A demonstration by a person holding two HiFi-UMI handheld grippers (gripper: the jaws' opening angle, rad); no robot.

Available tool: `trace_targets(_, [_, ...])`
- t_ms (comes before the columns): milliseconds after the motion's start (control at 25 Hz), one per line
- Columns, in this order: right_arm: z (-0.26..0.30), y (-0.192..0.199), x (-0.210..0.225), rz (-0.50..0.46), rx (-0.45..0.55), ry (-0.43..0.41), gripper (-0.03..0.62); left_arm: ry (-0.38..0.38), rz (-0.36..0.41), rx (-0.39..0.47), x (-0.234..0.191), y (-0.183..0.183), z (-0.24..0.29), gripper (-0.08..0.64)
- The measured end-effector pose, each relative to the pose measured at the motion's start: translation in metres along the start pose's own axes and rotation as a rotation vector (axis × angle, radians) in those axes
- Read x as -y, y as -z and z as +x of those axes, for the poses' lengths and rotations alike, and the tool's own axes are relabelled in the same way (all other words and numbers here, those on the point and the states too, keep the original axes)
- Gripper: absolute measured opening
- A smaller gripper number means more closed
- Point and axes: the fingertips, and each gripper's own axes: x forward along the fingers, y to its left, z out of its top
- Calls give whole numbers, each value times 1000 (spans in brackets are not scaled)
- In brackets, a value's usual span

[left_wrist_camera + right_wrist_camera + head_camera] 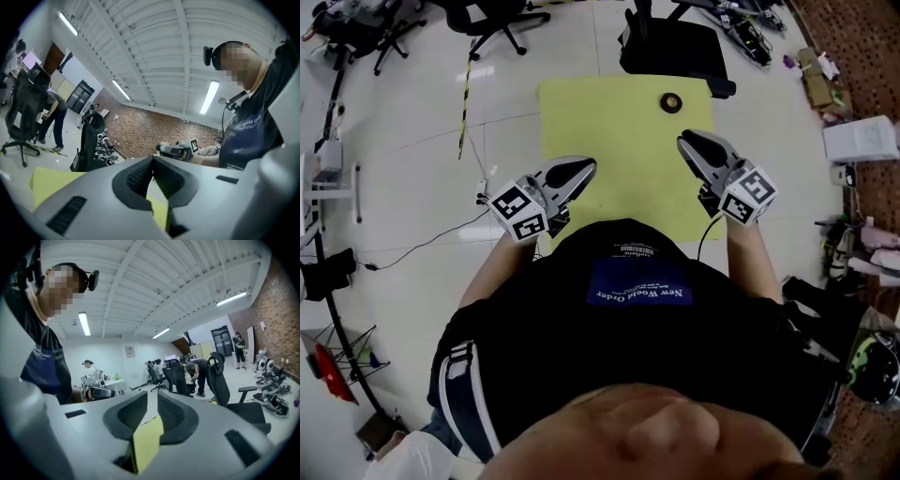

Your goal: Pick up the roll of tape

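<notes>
Your left gripper (pixel 587 169) has its jaws pressed together: the ribbed pads meet at the tips with nothing caught between them. Your right gripper (pixel 687 140) has its jaws a narrow slit apart, and nothing sits in that slit. You hold both close in front of your chest, well apart from each other, each angled inward and tipped upward over the near half of the yellow surface (pixel 614 141).

The roll of tape (pixel 672 102) lies flat on that surface, ahead of your right gripper and slightly to its left, apart from the tips. From your left gripper it is well ahead and off to the right. It sits near the far edge of the surface. Beyond that edge, further out from both grippers, a black office chair (pixel 670 47) stands on the white floor (pixel 422 141).
</notes>
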Motion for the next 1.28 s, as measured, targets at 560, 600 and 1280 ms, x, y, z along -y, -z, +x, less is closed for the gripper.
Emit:
trace_targets(560, [-3,16,74,-56,-81,-45,40,-137,14,1,-10,-4,36,5])
trace_targets(600, [1,15,85,-91,-110,-40,52,-135,16,3,-14,-6,40,5])
trace_targets(1280, [105,196,234,-354,-906,-134,184,-101,-65,-76,-102,56,84,5])
